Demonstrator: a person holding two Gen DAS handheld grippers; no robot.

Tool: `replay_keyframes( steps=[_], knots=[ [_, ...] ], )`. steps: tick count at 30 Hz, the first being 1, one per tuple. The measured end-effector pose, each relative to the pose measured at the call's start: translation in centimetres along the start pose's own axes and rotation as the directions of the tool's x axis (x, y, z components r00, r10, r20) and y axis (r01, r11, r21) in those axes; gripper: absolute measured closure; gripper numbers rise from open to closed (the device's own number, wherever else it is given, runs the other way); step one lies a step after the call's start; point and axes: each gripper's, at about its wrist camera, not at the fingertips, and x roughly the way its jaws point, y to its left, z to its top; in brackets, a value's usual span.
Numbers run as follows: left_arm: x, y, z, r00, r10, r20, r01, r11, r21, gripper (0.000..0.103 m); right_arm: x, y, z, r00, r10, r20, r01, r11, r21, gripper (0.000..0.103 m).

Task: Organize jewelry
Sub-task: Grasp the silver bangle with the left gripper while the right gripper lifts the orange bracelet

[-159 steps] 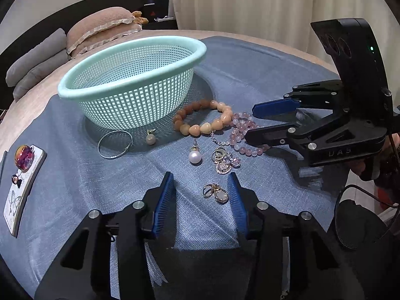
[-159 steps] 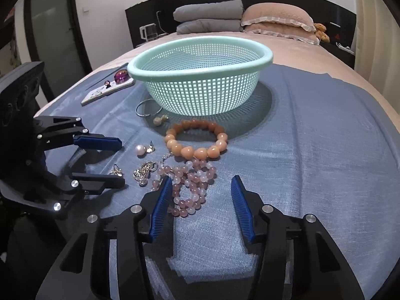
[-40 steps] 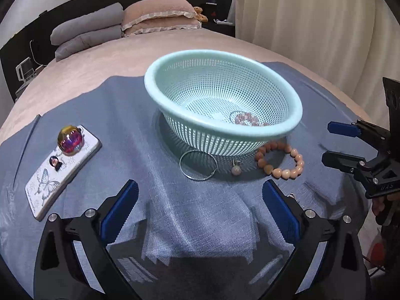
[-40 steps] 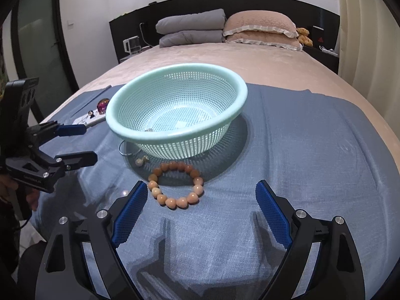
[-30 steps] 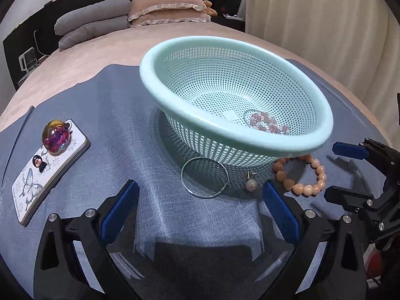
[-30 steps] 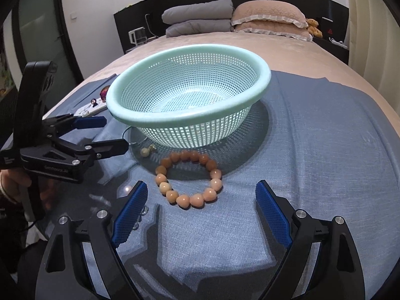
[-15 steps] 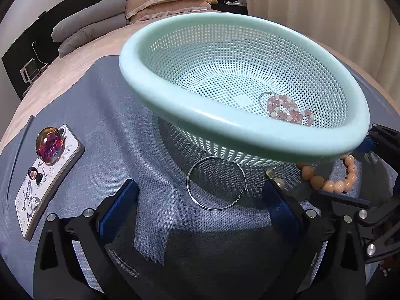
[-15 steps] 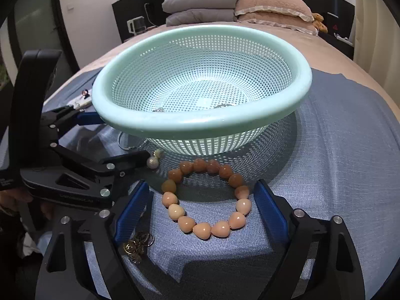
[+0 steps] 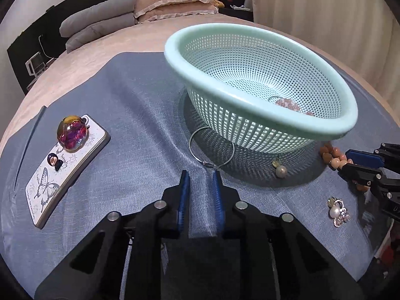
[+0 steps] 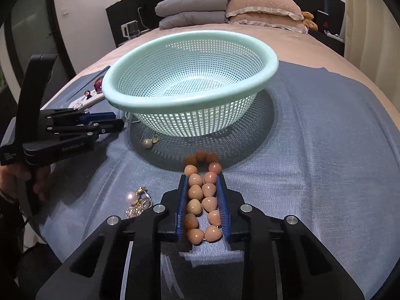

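A mint green mesh basket (image 9: 260, 100) (image 10: 190, 100) stands on a blue cloth and holds a pink bead bracelet (image 9: 287, 105). My right gripper (image 10: 202, 182) is shut on the peach bead bracelet (image 10: 202, 200), squeezed into two rows between the pads. My left gripper (image 9: 200, 177) has its jaws nearly closed with a narrow gap, empty, tips just short of a thin silver hoop (image 9: 212, 147) beside the basket. A pearl earring (image 9: 280, 170) (image 10: 147, 143) lies by the basket. A pearl and gold charm cluster (image 9: 338, 212) (image 10: 137, 201) lies nearer.
A white phone case (image 9: 65, 167) with a butterfly and a purple glass dome lies left on the cloth. Pillows (image 10: 225, 7) sit at the bed's head. The blue cloth (image 10: 325, 137) extends to the right of the basket. Curtains (image 9: 325, 12) hang at the right.
Both grippers closed from wide open. The right one closed on the peach bracelet, squashing it. The left one pulled back from the basket and narrowed just short of the silver hoop.
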Motion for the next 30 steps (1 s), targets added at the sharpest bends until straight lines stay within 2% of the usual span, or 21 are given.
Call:
replay_keyframes(
  steps=[1, 2, 8, 11, 15, 20, 21, 24, 26, 30],
  knots=[
    [-0.3, 0.1, -0.1, 1.000, -0.010, 0.000, 0.010, 1.000, -0.004, 0.091, -0.4, -0.2, -0.1, 1.000, 0.000, 0.004, 0.000, 1.000, 0.004, 0.084],
    [-0.4, 0.1, -0.1, 1.000, -0.015, 0.000, 0.015, 1.000, -0.008, 0.092, -0.8, -0.4, -0.3, 1.000, 0.005, 0.011, -0.005, 1.000, 0.009, 0.092],
    [-0.5, 0.0, 0.5, 1.000, -0.020, 0.013, 0.020, 1.000, -0.013, 0.092, -2.8, -1.0, -0.4, 0.999, -0.005, 0.041, 0.004, 1.000, 0.023, 0.092],
    [0.0, -0.3, 1.1, 1.000, -0.015, 0.003, 0.015, 1.000, 0.010, 0.087, -3.4, -1.2, -0.6, 0.999, -0.002, 0.050, 0.001, 1.000, 0.030, 0.092],
    [0.4, -0.3, 1.9, 1.000, -0.024, 0.005, 0.024, 1.000, -0.006, 0.058, -4.2, -1.2, -1.0, 0.998, 0.002, 0.062, -0.004, 0.999, 0.033, 0.092],
    [2.1, 0.2, 2.5, 0.999, -0.033, -0.017, 0.032, 0.999, -0.029, 0.058, -5.0, -1.6, -0.8, 0.996, -0.002, 0.089, -0.001, 1.000, 0.029, 0.092],
    [2.4, 0.4, 2.5, 0.999, -0.032, -0.021, 0.031, 0.999, -0.040, 0.058, -5.0, -1.7, -0.7, 0.996, 0.002, 0.090, -0.005, 1.000, 0.030, 0.092],
    [3.1, 0.7, 2.6, 0.999, 0.023, -0.029, -0.024, 0.999, -0.029, 0.077, -5.0, -1.6, -0.7, 0.996, 0.005, 0.092, -0.008, 1.000, 0.025, 0.092],
    [3.1, 0.5, 2.3, 0.999, 0.031, -0.020, -0.031, 0.999, -0.012, 0.079, -5.0, -1.7, -0.6, 0.996, 0.014, 0.092, -0.017, 0.999, 0.032, 0.092],
    [2.8, 0.5, 2.0, 1.000, 0.019, -0.021, -0.019, 1.000, 0.000, 0.090, -5.1, -1.6, -0.6, 0.995, 0.019, 0.098, -0.023, 0.999, 0.033, 0.092]
  ],
)
